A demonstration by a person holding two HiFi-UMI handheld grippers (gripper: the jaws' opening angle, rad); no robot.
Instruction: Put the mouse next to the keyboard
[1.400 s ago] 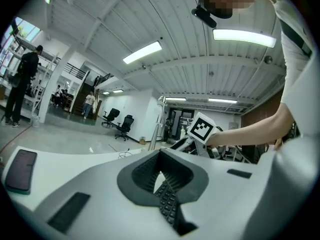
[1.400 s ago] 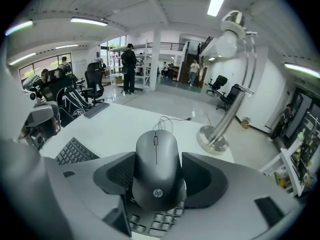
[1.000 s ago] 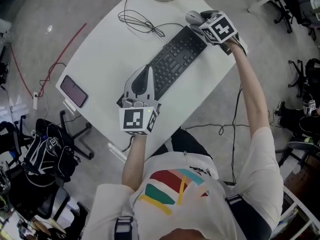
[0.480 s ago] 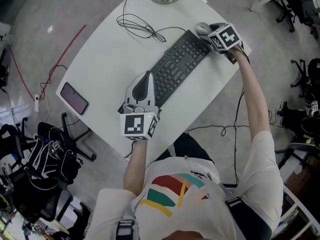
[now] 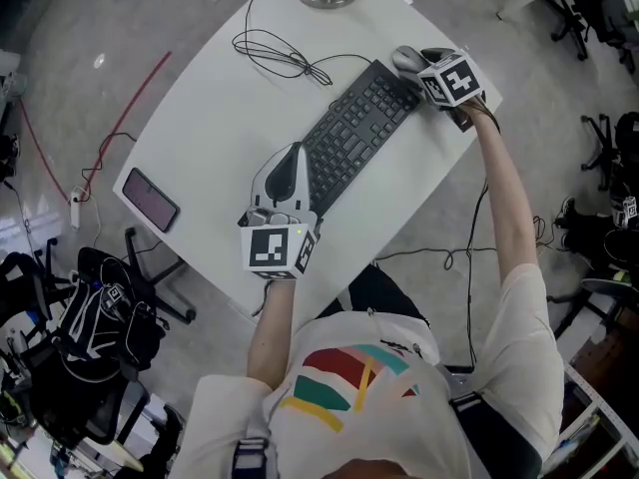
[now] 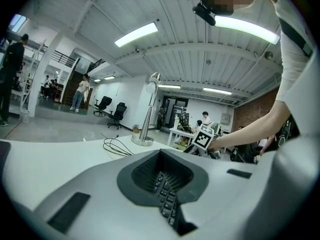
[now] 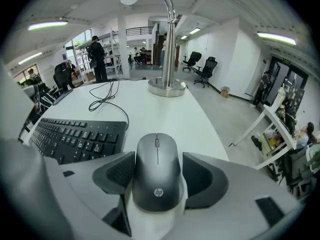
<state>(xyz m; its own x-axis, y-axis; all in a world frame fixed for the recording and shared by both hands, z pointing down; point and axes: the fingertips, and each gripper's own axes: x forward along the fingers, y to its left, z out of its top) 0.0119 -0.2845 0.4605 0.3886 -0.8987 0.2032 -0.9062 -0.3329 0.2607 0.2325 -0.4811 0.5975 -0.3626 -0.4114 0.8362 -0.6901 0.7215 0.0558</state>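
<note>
On white table (image 5: 220,118), right gripper (image 7: 158,166) clasps mouse (image 7: 156,189), nose toward lamp base (image 7: 166,88); left gripper (image 5: 288,168) closed.

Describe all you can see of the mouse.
The mouse is dark grey, matte and oval, with a scroll wheel, a small logo at its rear and no cable showing. It lies flat on the white table beside the keyboard, between the fingers of the right gripper, which hug both its sides.
</note>
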